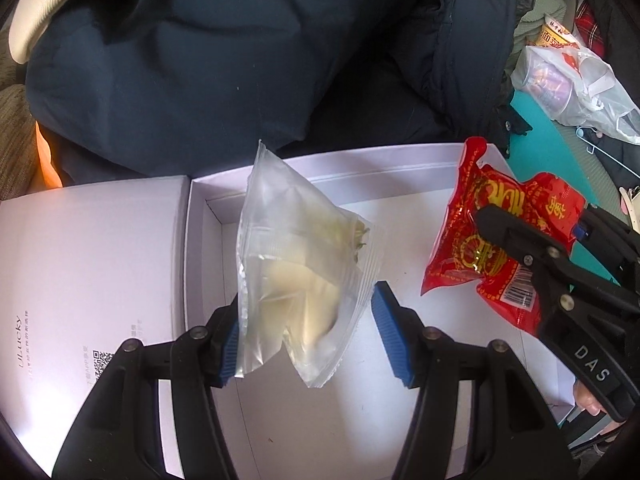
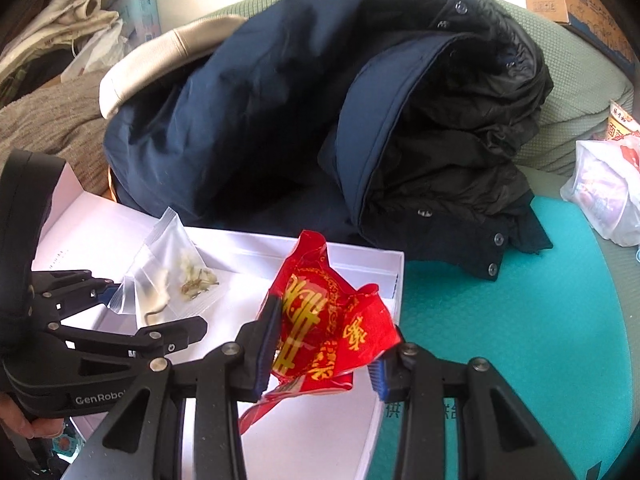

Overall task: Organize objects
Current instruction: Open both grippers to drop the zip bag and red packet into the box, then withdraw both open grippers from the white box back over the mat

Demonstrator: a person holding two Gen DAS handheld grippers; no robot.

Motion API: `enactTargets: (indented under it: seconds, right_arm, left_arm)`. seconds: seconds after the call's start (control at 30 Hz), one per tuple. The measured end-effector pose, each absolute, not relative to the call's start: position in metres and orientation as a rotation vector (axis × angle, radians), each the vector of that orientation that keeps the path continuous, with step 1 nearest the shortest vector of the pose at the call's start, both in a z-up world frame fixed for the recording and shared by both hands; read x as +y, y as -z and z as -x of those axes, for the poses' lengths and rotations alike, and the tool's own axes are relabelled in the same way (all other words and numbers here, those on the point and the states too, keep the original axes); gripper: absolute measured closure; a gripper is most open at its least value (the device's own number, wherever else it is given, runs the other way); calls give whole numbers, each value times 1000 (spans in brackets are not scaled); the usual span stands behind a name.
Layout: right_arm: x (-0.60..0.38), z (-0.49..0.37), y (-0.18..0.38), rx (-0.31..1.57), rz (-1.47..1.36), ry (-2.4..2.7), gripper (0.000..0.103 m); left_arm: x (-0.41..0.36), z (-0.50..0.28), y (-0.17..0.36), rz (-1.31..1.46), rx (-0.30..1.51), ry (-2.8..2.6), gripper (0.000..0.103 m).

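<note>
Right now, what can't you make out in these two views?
- Clear packet contents: left wrist view, cloudy film blurs them.
- White box floor: both views, packets and claws cover much of it.
- Red packet lower end: right wrist view, hidden behind the right claw.
- Plastic bag contents: cut by the frame edge.

Black linkage fingers (image 1: 390, 314), blue ribbed pads, silver rivets.

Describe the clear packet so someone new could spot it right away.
Find the open white box in front of the navy coat. Two packets hang above it, each in a gripper's jaws. The clear packet is see-through with pale contents; its neighbour, the red packet, is shiny with gold print.
</note>
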State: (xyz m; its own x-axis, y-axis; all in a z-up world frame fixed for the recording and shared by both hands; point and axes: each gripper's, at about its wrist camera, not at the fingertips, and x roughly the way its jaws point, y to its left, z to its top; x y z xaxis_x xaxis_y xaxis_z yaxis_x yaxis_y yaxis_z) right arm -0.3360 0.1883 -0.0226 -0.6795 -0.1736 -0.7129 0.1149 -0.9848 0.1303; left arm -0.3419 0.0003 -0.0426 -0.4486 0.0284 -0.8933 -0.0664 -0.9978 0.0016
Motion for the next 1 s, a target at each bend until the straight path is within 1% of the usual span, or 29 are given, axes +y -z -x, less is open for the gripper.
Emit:
enactTargets:
  seconds: [0.33,0.4,0.43,0.47,0.53,0.63,0.83,1.0]
  right_arm:
    - [183,343,28,-35,-1237,2742,63]
    - [183,342,28,-28,-1240,2755,63]
    - [183,341,27,-21,-1229,2769,59]
    - [185,341,26,-16,-1220,2782,53]
    - [187,339,24,-12,-1211,2815,46]
    - [187,334,20,-30,-1203,2815,46]
    - [187,325,8,-5,-1173,2838,46]
    - [182,313,-10,10,-1135,2854,46]
  left_arm:
    - [10,346,53,1669,73,-2615,45]
    - [12,346,53,1676,80,-2619,42]
    - [13,345,53,1673,82,-2623,38]
    - [14,345,53,1670,86,-2628,34]
    - [16,344,51,1661,99,-2642,31]
    - [20,343,49,1657,121,-2658,29]
    - [22,338,40,1617,86,-2669,29]
    - [16,327,22,1571,81,-2700,29]
